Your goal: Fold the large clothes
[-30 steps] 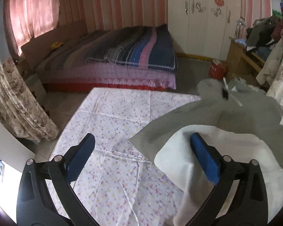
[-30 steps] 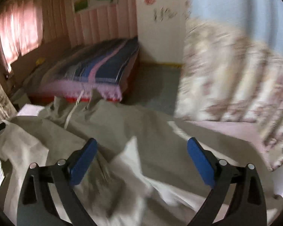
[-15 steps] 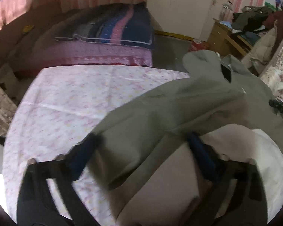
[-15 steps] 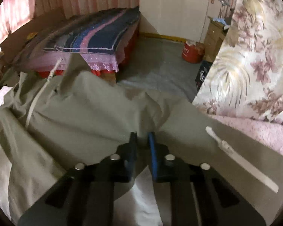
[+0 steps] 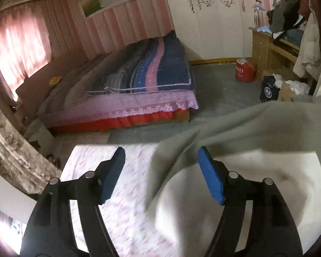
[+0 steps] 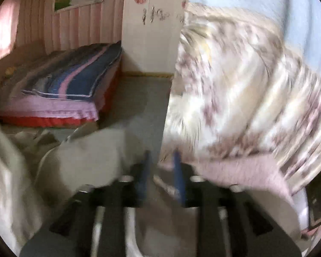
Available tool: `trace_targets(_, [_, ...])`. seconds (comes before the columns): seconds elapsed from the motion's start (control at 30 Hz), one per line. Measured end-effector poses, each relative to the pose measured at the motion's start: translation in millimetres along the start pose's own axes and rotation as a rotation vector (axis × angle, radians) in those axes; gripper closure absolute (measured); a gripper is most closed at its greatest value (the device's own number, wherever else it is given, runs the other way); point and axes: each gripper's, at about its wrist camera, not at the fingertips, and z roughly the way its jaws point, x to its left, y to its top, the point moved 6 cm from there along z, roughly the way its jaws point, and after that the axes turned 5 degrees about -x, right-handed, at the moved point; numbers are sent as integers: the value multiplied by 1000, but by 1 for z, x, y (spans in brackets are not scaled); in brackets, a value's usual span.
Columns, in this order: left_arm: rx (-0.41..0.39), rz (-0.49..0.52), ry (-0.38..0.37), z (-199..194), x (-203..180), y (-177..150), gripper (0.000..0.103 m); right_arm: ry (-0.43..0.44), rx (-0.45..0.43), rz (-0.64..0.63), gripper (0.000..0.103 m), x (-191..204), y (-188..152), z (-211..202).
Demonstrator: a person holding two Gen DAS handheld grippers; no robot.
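Garment mid-fold on the worktop: both tools lifted, left released, right unclear.

The left tool [image 5: 160, 173] stands released, jaws wide apart, above the floral-print cloth-covered worktop [image 5: 117, 214]; the large grey-green garment with pale lining [image 5: 235, 128] lies to its right, its edge draped past the right blue pad, nothing gripped. Judged reason: the fold is laid and the tool is clear to take a new edge. The right tool [image 6: 160, 171] is badly blurred; its blue pads show a narrow gap, and I cannot tell whether cloth is caught. Half a second ago the left pads were buried under the garment and the right tool was clenched on it; both have since lifted, the right swinging toward the flowered curtain [image 6: 235, 85].
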Motion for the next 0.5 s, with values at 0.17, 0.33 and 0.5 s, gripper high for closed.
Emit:
trace_targets(0.17, [27, -72, -99, -64, 34, -58, 10, 167, -28, -50, 20, 5, -42, -93])
trace_targets(0.33, [56, -133, -157, -160, 57, -141, 5, 251, 23, -83, 15, 21, -125, -183])
trace_targets(0.5, [96, -169, -210, -237, 52, -215, 3, 302, 23, -60, 8, 46, -192, -263])
